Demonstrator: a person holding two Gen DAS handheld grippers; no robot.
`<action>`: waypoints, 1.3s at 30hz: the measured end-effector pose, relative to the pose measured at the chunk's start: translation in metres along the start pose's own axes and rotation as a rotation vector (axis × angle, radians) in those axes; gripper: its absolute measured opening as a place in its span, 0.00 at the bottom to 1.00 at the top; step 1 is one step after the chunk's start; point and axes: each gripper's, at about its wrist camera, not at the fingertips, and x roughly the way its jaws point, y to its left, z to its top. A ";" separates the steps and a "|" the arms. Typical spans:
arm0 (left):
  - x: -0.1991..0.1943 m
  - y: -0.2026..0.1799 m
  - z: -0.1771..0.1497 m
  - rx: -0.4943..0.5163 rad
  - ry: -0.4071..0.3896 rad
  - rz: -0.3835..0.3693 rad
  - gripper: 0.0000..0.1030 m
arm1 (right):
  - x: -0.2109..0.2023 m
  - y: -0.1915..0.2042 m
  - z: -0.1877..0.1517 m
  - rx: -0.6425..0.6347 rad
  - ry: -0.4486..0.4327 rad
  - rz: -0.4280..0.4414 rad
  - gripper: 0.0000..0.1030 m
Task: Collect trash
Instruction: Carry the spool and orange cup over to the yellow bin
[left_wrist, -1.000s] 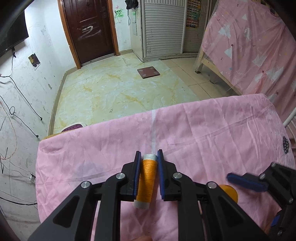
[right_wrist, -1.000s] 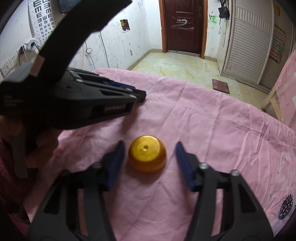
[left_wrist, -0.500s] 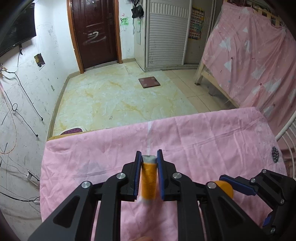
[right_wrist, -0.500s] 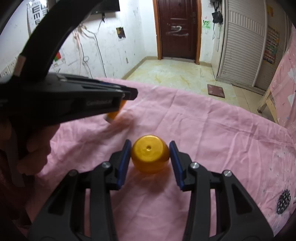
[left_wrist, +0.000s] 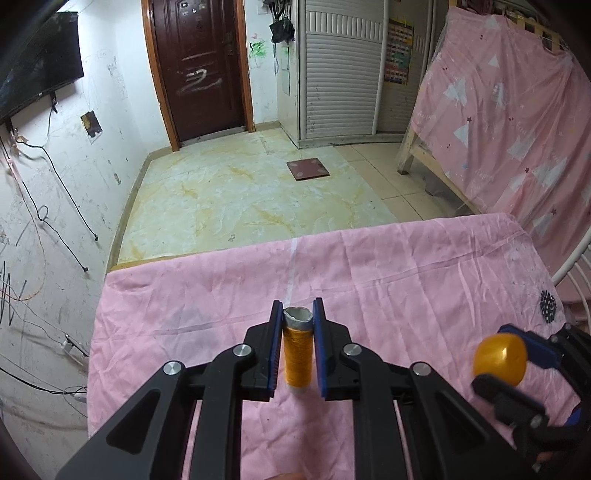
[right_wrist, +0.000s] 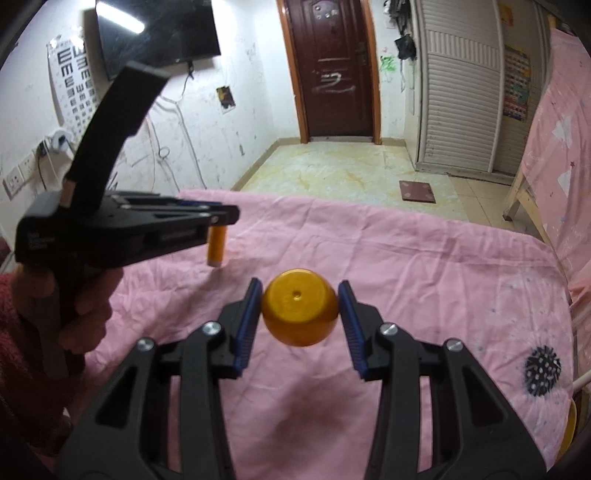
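Note:
My left gripper (left_wrist: 297, 317) is shut on an orange thread spool (left_wrist: 297, 352) with a grey core and holds it upright above the pink cloth (left_wrist: 406, 280). The spool also shows in the right wrist view (right_wrist: 216, 245), hanging from the left gripper (right_wrist: 221, 219). My right gripper (right_wrist: 300, 295) is shut on a round golden-orange ball-like cap (right_wrist: 299, 312) and holds it above the cloth. That cap also shows in the left wrist view (left_wrist: 500, 358), at the right, in the right gripper (left_wrist: 517, 347).
The pink cloth (right_wrist: 424, 266) covers the table; a black spiky print (right_wrist: 543, 369) marks its right side. Beyond the far edge are a marble floor (left_wrist: 240, 199), a brown door (left_wrist: 201, 66), a white shutter cabinet (left_wrist: 340, 66) and a pink-draped bed frame (left_wrist: 498, 110).
Both grippers have lifted off the cloth. The left one closed on the spool and raised it upright. The right one closed on the golden cap and raised it.

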 end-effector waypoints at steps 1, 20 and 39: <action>-0.003 -0.003 0.002 0.001 -0.007 0.001 0.08 | -0.002 -0.003 0.001 0.005 -0.006 -0.001 0.39; -0.060 -0.122 0.011 0.136 -0.101 -0.071 0.08 | -0.094 -0.101 -0.038 0.176 -0.147 -0.116 0.39; -0.091 -0.274 -0.007 0.311 -0.133 -0.224 0.08 | -0.187 -0.218 -0.111 0.409 -0.265 -0.303 0.39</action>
